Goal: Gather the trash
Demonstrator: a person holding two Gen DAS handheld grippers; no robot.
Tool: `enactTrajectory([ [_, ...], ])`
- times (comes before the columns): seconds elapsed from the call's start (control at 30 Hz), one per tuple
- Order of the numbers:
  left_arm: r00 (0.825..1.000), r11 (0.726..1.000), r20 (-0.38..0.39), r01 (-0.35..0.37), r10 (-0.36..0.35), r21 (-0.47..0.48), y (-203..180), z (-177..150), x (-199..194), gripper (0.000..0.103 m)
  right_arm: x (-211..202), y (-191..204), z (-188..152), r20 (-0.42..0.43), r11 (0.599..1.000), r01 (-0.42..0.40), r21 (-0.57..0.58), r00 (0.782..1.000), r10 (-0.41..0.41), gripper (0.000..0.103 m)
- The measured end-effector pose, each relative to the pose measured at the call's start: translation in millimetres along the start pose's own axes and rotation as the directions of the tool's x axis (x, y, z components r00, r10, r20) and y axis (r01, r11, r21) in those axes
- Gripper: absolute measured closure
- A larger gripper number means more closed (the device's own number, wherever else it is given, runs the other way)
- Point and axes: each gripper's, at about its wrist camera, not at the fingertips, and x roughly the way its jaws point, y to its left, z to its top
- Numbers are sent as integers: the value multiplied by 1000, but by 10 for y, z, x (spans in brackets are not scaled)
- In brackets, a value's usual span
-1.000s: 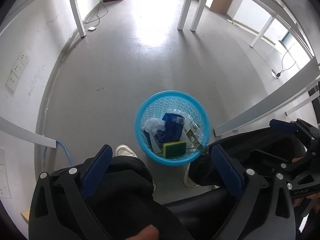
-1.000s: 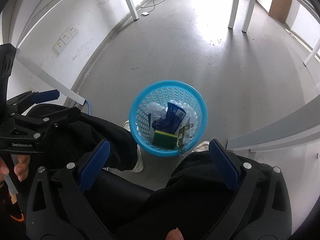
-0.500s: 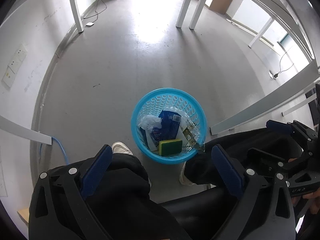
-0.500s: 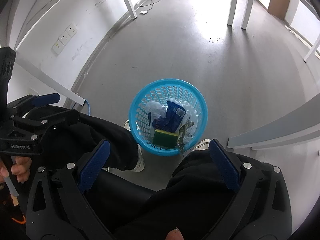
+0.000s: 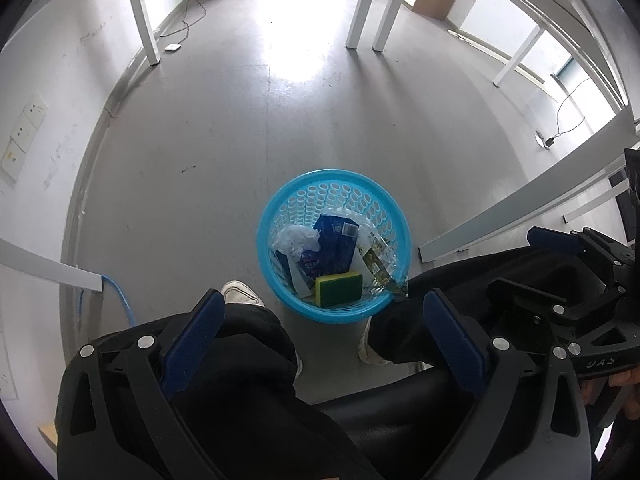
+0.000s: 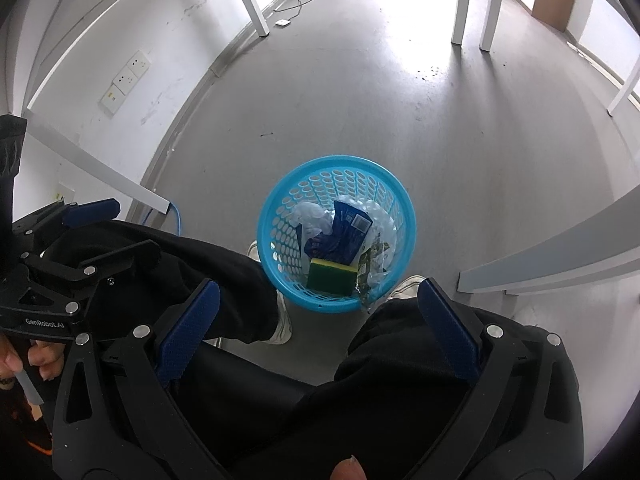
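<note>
A blue plastic basket (image 5: 280, 216) stands on the floor between the person's feet; it also shows in the right wrist view (image 6: 280, 200). It holds a green and yellow sponge (image 5: 339, 289) (image 6: 331, 278), a blue packet (image 5: 334, 246) (image 6: 340, 234), crumpled white tissue (image 5: 296, 238) (image 6: 310, 216) and a clear wrapper (image 5: 378, 260). My left gripper (image 5: 324, 326) is open and empty, high above the basket over the knees. My right gripper (image 6: 316, 316) is open and empty, at the same height.
The person's black-trousered legs (image 5: 248, 344) and white shoes (image 5: 240, 292) sit just below the basket. White table legs (image 5: 362, 4) stand far off. A wall with sockets (image 6: 126, 80) lies left, a blue cable (image 5: 120, 296) runs along it, a table edge (image 5: 520, 208) is right.
Both grippers have drifted slightly, so the basket sits a little lower and more central in the views. The jaws stay open and the basket's contents are unchanged.
</note>
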Motion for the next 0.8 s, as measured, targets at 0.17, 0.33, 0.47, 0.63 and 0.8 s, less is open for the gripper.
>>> enactTrajectory([
  [0.17,1000,1000,-5,4,-4,-10,20,6,8,6,7,-12,10,-1,1000,-4,3,1000,4,8],
  [0.33,1000,1000,4,-8,8,-15,35,24,2,6,2,-16,20,-1,1000,-2,3,1000,2,8],
  [0.47,1000,1000,5,-2,2,-6,18,20,1,6,8,-13,16,-4,1000,-3,7,1000,3,8],
  [0.63,1000,1000,-1,-1,1,0,13,19,17,6,5,-21,7,-6,1000,-7,13,1000,7,8],
  [0.8,1000,1000,-6,0,0,0,18,26,27,6,16,-10,7,-10,1000,-8,16,1000,8,8],
])
